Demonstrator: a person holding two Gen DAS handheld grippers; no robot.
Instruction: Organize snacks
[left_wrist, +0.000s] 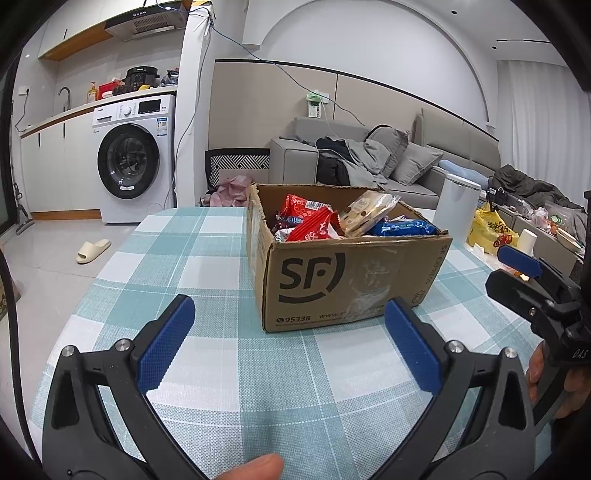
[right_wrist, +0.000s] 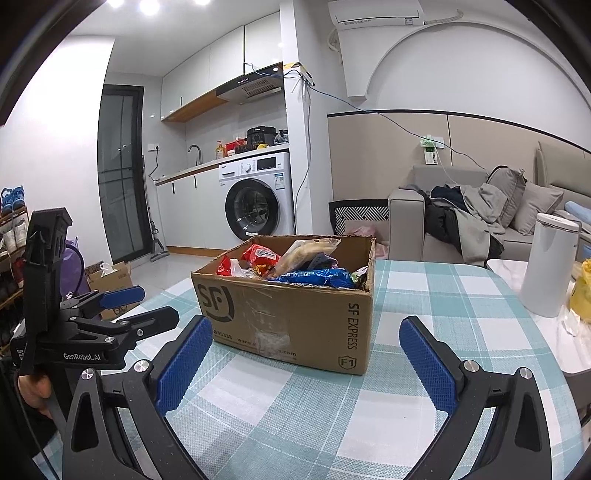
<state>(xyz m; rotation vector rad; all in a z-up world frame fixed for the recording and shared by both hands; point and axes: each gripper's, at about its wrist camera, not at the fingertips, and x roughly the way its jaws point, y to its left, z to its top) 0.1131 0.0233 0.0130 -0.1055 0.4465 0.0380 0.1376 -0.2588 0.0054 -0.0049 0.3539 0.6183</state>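
Observation:
A brown cardboard box (left_wrist: 347, 284) (right_wrist: 295, 317) marked SF stands on the checked tablecloth (left_wrist: 221, 369) (right_wrist: 332, 413). Inside lie several snack packs: a red pack (left_wrist: 312, 223) (right_wrist: 258, 256), a clear pack of biscuits (left_wrist: 367, 212) (right_wrist: 308, 249) and a blue pack (left_wrist: 404, 227) (right_wrist: 314, 277). My left gripper (left_wrist: 290, 314) is open, nothing between its blue pads, just short of the box's near wall. My right gripper (right_wrist: 306, 332) is open too, facing the box's near corner. Each gripper shows at the edge of the other's view: the right gripper (left_wrist: 517, 271), the left gripper (right_wrist: 142, 304).
A white lidded bin (right_wrist: 548, 266) (left_wrist: 458, 201) and a yellow bag (left_wrist: 489, 229) stand at the table's right. A grey sofa (left_wrist: 406, 158) with clothes lies behind. A washing machine (left_wrist: 135, 158) and a slipper (left_wrist: 93, 251) are at the left.

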